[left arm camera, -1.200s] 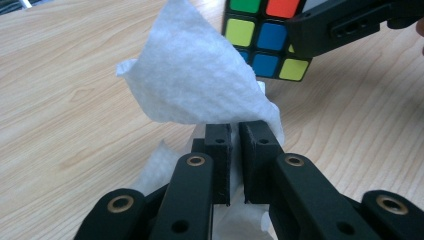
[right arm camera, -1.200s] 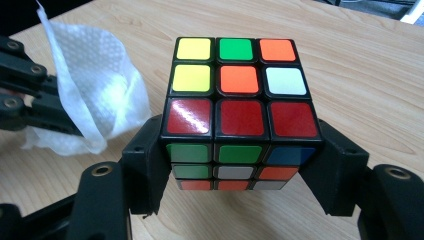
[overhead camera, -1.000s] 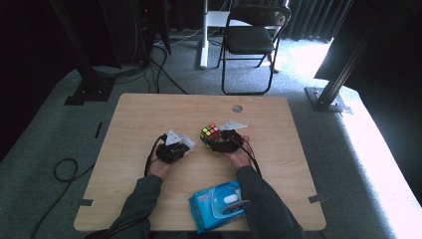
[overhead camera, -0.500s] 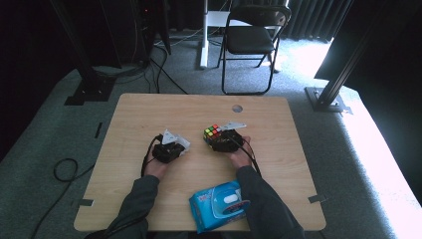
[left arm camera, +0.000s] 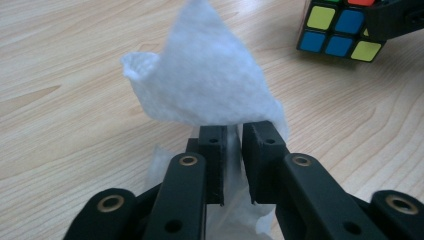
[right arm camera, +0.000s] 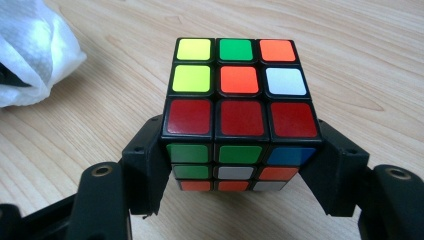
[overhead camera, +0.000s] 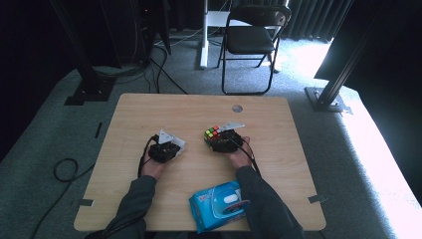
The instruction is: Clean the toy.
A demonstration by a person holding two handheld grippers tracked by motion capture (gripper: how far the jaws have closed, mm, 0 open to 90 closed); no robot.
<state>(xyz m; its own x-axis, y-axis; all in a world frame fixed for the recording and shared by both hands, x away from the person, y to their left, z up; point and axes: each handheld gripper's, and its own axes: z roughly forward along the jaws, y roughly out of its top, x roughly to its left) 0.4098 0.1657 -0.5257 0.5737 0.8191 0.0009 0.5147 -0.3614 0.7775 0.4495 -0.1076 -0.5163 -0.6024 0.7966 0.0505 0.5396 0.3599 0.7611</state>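
**Left jaws ease on the wipe while the cube waits in the right**

High view: the left gripper (overhead camera: 169,144) has drawn back from the puzzle cube toward the left edge of the pale wooden table (overhead camera: 149,107) since a second ago, so the two grippers now sit well apart near the table's middle. The right gripper (overhead camera: 224,139) has kept its place, holding the multicoloured puzzle cube (overhead camera: 213,132). A blue packet of wet wipes (overhead camera: 219,206) lies at the near edge between the person's sleeves; it stands clear of both tools. A black folding chair (overhead camera: 251,40) waits beyond the far edge.

Left gripper view: the jaws have just been opening and now stand a narrow slit apart, with the crumpled white wipe (left arm camera: 210,85) caught between the pads (left arm camera: 212,150) and fanning out ahead. The grip looks light; I judge the wiping pass paused or finished.

Right gripper view: the jaws stand wide and press the cube's two sides, lifting its red row toward the camera. Nothing blocks the way back to it.
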